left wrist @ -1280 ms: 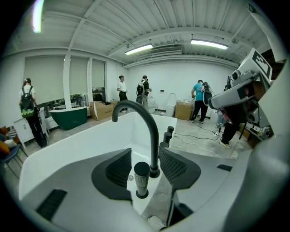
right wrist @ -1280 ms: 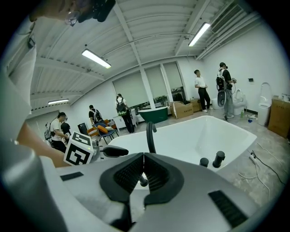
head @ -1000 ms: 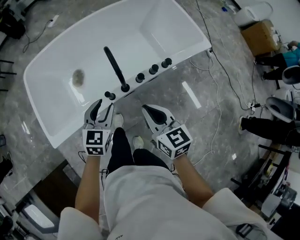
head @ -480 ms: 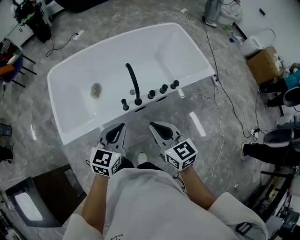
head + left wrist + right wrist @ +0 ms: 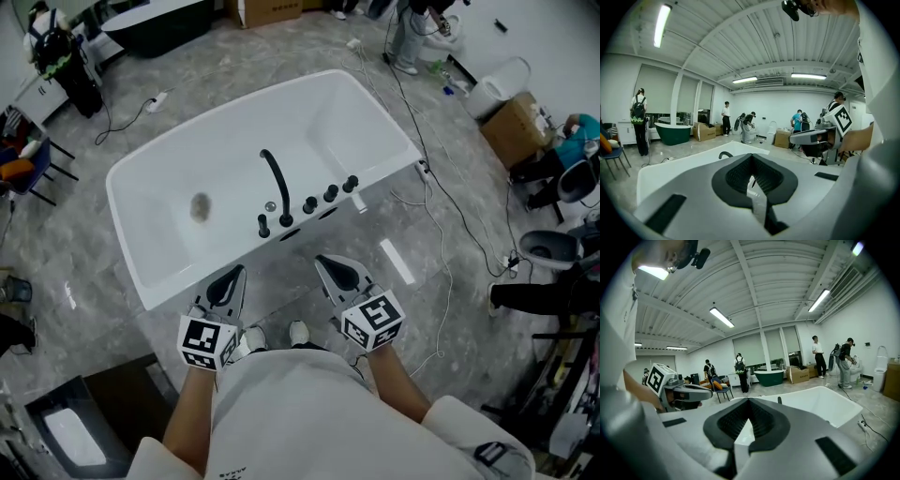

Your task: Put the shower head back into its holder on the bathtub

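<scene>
The white bathtub (image 5: 159, 277) lies ahead of me on the grey floor. On its near rim stand a curved black spout (image 5: 275, 178), three black knobs (image 5: 330, 194) and a short black upright piece (image 5: 263, 226) that looks like the shower head in its holder. My left gripper (image 5: 234, 273) and right gripper (image 5: 324, 262) hover side by side over the floor, short of the rim and touching nothing. Both are shut and empty, the tips meeting in the left gripper view (image 5: 751, 156) and in the right gripper view (image 5: 748, 401).
Cables (image 5: 441, 141) trail over the floor right of the tub. A cardboard box (image 5: 514, 127) and people stand at the right, a dark green tub (image 5: 159, 28) at the back, a chair (image 5: 33, 155) at the left. My shoes (image 5: 298, 332) are below the grippers.
Both grippers have drawn back from the tub's rim toward my body. The left jaws, apart a second ago, are now closed. The head view has pulled back and shows the whole tub.
</scene>
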A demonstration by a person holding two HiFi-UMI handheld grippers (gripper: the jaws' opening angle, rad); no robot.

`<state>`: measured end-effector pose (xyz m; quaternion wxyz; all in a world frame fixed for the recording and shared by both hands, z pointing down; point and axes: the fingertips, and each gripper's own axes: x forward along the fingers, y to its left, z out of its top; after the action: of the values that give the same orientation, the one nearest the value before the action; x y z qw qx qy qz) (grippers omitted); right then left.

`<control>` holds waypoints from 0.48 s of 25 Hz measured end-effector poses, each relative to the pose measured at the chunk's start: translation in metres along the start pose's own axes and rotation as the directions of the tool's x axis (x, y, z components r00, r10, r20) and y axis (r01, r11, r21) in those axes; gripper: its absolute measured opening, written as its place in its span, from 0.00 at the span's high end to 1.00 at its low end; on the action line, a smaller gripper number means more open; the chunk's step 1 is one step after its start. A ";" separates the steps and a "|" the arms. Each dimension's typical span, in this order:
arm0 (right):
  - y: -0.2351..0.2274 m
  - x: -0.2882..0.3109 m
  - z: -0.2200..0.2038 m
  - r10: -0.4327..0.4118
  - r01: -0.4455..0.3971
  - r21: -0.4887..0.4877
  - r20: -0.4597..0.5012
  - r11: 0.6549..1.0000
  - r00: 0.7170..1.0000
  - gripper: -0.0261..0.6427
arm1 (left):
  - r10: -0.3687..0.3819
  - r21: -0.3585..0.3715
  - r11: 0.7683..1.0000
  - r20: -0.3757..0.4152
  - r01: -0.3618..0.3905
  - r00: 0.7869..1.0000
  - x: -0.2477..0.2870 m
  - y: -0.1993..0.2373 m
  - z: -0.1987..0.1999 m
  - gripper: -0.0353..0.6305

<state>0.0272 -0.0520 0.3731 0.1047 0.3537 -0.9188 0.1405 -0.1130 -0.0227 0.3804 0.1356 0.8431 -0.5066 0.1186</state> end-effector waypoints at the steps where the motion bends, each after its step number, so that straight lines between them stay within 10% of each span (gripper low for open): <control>1: 0.008 -0.013 -0.004 -0.009 0.009 -0.001 0.002 1.000 1.000 0.94 | 0.000 -0.007 1.000 0.001 0.000 1.000 -0.014 -0.008 -0.006 0.93; 12: 0.050 -0.006 0.074 -0.105 0.105 -0.012 0.055 0.994 0.993 0.94 | -0.043 -0.056 0.997 0.023 0.044 0.999 -0.062 0.050 0.059 0.93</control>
<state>-0.0094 -0.0372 0.2925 0.0897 0.4044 -0.9025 0.1182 -0.1817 -0.0152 0.3096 0.1564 0.8510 -0.4928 0.0921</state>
